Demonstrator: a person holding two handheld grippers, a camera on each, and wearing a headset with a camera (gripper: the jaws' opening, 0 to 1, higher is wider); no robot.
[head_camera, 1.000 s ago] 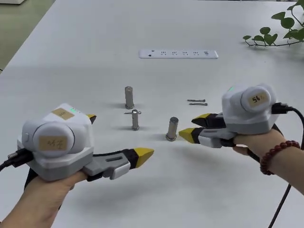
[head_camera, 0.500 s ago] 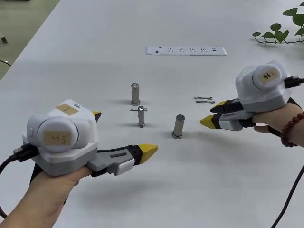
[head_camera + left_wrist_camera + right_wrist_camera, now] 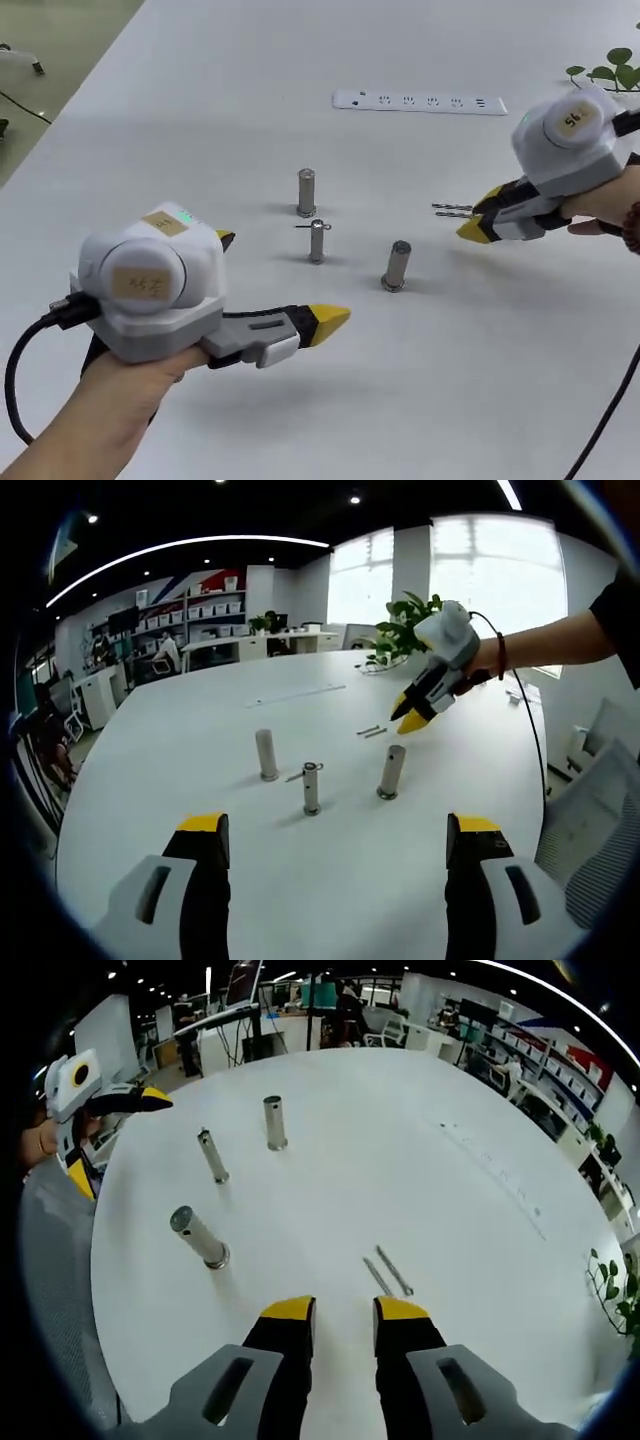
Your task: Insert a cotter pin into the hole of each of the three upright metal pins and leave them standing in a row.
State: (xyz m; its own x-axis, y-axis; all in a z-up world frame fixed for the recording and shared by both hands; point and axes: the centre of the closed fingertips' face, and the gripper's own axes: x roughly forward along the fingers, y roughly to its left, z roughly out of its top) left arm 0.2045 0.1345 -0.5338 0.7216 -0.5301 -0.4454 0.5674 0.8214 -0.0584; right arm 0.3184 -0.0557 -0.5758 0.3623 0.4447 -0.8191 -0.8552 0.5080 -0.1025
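Three upright metal pins stand on the white table: the far pin (image 3: 306, 193), the middle pin (image 3: 317, 241) with a cotter pin through its top, and the near right pin (image 3: 397, 266). Two loose cotter pins (image 3: 452, 210) lie to their right. My right gripper (image 3: 481, 214) hovers just right of the loose cotter pins (image 3: 388, 1272), narrowly open and holding nothing. My left gripper (image 3: 279, 282) is wide open and empty, short of the pins at the lower left. The left gripper view has the same three pins (image 3: 312, 788) ahead of its fingers (image 3: 205, 830).
A white power strip (image 3: 420, 101) lies at the far side of the table. A green plant (image 3: 605, 68) sits at the far right edge. A black cable (image 3: 20, 360) trails from my left gripper, another (image 3: 610, 410) at the right.
My right gripper has drawn away from the near right pin, going right and farther back to the loose cotter pins, with its jaws closer together. The left gripper has hardly moved.
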